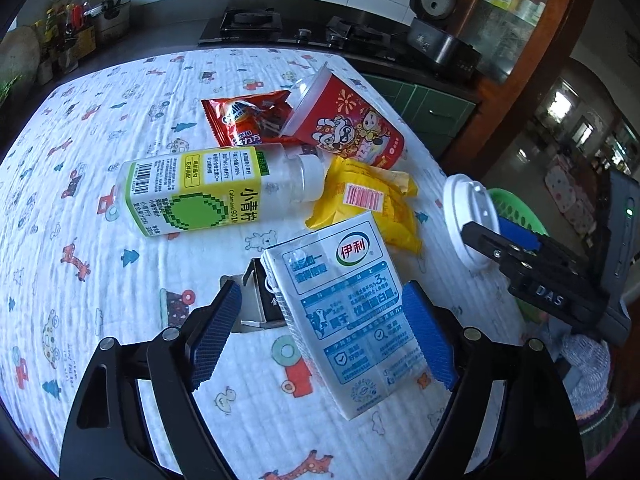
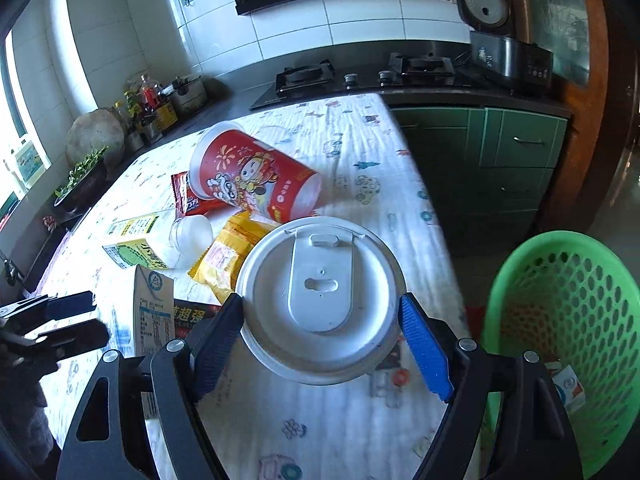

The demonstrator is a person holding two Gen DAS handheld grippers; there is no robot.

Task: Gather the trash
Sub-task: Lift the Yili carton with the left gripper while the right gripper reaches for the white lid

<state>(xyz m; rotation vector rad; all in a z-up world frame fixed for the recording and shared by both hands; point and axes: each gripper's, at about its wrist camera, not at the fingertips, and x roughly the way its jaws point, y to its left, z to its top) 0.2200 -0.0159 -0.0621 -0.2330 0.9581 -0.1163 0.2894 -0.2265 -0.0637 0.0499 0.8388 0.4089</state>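
**Two grippers on trash: cup held, carton bracketed**

Left wrist view: my left gripper points down over the blue-and-white milk carton; jaws spread wide, carton between them; right pad looks to sit at the carton's edge, left pad clearly off it, so I read it as not clamped; I'd judge the wide stance is to straddle the carton's broad face before closing. Carton lies tilted, propped on a small dark box on the printed tablecloth. Beyond it: yellow snack wrapper, lime juice bottle on its side, red paper cup tipped over, red snack packet half under it; all still to collect. At right my right gripper pinches the white lidded cup, green basket behind it.

Right wrist view: right gripper, jaws closed around the white lidded cup just under the lid rim; the rim probably stops it slipping down. Cup is off the cloth, beside the table edge; green perforated basket is just right and lower, some trash already inside; likely the drop target. Left gripper at far left beside the milk carton.
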